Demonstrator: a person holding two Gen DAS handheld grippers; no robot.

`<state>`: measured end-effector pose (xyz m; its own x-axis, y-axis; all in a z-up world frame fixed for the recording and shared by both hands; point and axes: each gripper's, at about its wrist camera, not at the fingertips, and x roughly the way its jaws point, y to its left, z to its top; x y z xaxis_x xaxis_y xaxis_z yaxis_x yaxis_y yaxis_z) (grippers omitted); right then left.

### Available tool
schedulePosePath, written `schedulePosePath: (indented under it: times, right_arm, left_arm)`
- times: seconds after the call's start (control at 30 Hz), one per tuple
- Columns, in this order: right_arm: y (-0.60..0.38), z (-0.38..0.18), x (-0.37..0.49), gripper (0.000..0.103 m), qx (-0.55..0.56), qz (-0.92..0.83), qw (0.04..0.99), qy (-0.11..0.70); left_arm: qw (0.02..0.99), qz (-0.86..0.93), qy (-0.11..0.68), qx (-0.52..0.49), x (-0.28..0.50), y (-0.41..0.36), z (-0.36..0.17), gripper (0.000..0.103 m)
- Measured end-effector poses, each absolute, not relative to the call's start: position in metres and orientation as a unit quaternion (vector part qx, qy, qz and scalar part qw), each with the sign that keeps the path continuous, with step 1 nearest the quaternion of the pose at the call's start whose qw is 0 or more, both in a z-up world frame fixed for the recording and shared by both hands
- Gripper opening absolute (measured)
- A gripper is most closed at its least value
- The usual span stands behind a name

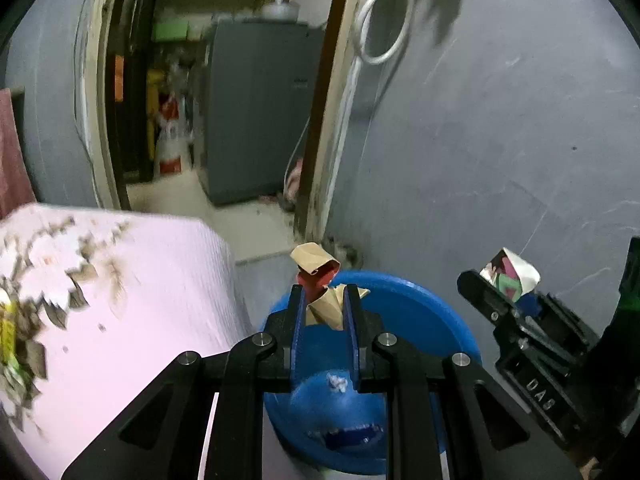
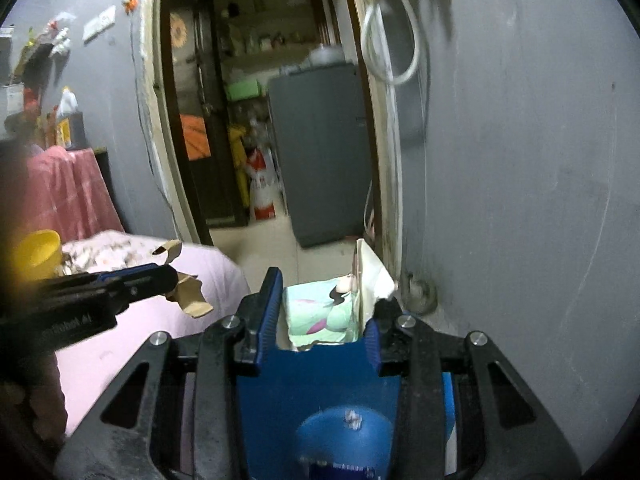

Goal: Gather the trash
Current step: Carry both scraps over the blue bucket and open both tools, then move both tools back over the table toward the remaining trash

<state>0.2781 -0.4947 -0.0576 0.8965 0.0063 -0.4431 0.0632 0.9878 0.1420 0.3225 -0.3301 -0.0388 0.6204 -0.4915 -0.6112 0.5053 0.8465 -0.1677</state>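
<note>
My left gripper (image 1: 325, 294) is shut on a crumpled brown and red paper scrap (image 1: 316, 266), held above a blue plastic basin (image 1: 416, 312) on the floor. A small white crumpled bit (image 1: 337, 383) lies in the basin. My right gripper (image 2: 326, 300) is shut on a crushed printed carton (image 2: 324, 312), also above the basin (image 2: 344, 420). The right gripper with its carton (image 1: 510, 274) shows at the right of the left wrist view. The left gripper with the brown scrap (image 2: 188, 292) shows at the left of the right wrist view.
A bed with a pink floral sheet (image 1: 120, 300) is at the left. A grey wall (image 1: 500, 140) rises at the right. An open doorway leads to a grey refrigerator (image 1: 256, 112). A yellow cup (image 2: 36, 254) sits on the bed. White cords (image 2: 384, 20) hang on the wall.
</note>
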Motion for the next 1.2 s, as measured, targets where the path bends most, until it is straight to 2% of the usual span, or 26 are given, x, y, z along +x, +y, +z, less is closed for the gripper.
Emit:
schedulePosePath:
  times: [0.23,0.43,0.7,0.83,0.97,1.1,1.2]
  right_arm:
    - [-0.505,-0.081,0.282,0.048,0.092,-0.021,0.961,0.259]
    - [-0.503,-0.078,0.282,0.052,0.097,-0.024,0.961,0.257]
    - [-0.492,-0.05,0.275,0.053,0.087,-0.024,0.968,0.235]
    - [-0.477,-0.025,0.267,0.054,0.075,-0.017,0.973,0.216]
    - [-0.456,-0.003,0.262,0.057,0.062,-0.004,0.978,0.201]
    - [-0.429,0.018,0.255,0.064,0.058,0.016,0.981,0.182]
    - [-0.406,0.031,0.252,0.075,0.056,0.031,0.984,0.169]
  left_arm:
    - [0.887,-0.271,0.373,0.015,0.332,-0.333,-0.065,0.017]
    - [0.887,-0.269,0.375,0.008,0.333,-0.328,-0.067,0.025]
    - [0.899,-0.264,0.35,-0.007,0.32,-0.311,-0.035,0.025]
    - [0.908,-0.254,0.332,-0.022,0.314,-0.291,-0.015,0.032]
    - [0.919,-0.236,0.312,-0.037,0.306,-0.262,0.01,0.034]
    - [0.932,-0.214,0.287,-0.053,0.294,-0.229,0.033,0.044]
    - [0.941,-0.195,0.27,-0.06,0.284,-0.203,0.047,0.05]
